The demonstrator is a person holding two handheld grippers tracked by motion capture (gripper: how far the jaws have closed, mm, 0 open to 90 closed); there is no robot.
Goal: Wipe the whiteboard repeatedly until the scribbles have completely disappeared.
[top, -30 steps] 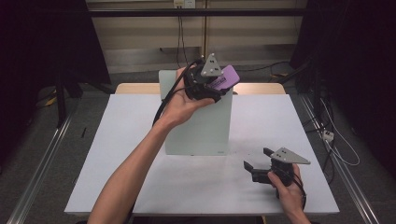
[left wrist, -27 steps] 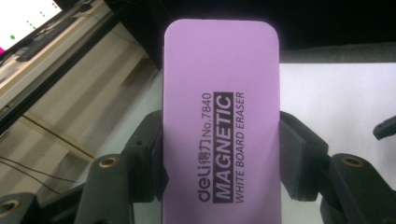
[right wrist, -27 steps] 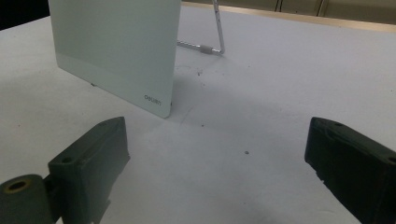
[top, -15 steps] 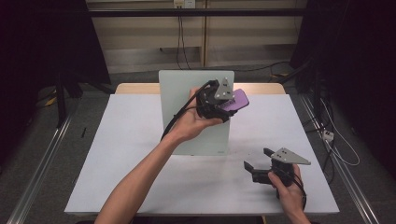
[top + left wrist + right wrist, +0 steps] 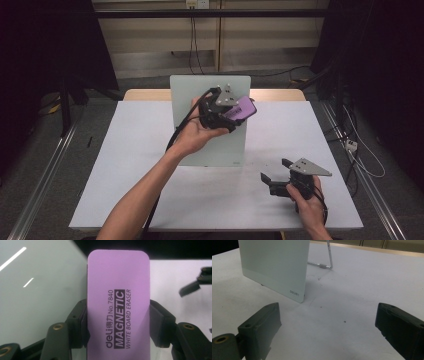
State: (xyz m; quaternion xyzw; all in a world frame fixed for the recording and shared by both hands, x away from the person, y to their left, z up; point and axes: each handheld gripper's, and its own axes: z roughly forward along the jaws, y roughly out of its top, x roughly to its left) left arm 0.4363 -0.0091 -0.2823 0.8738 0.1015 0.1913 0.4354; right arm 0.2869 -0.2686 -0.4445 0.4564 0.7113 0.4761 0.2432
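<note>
since a second ago the left hand-held gripper (image 5: 235, 111) has come down and rightward across the upright whiteboard (image 5: 200, 100), its jaws clamped on the long sides of the purple eraser (image 5: 118, 302). the eraser's long axis runs out past the jaws toward the board's right edge; whether its face touches the glass is hard to tell. the right hand-held gripper (image 5: 276, 172) rests wide open on the table (image 5: 130, 165), farther from the board.
</note>
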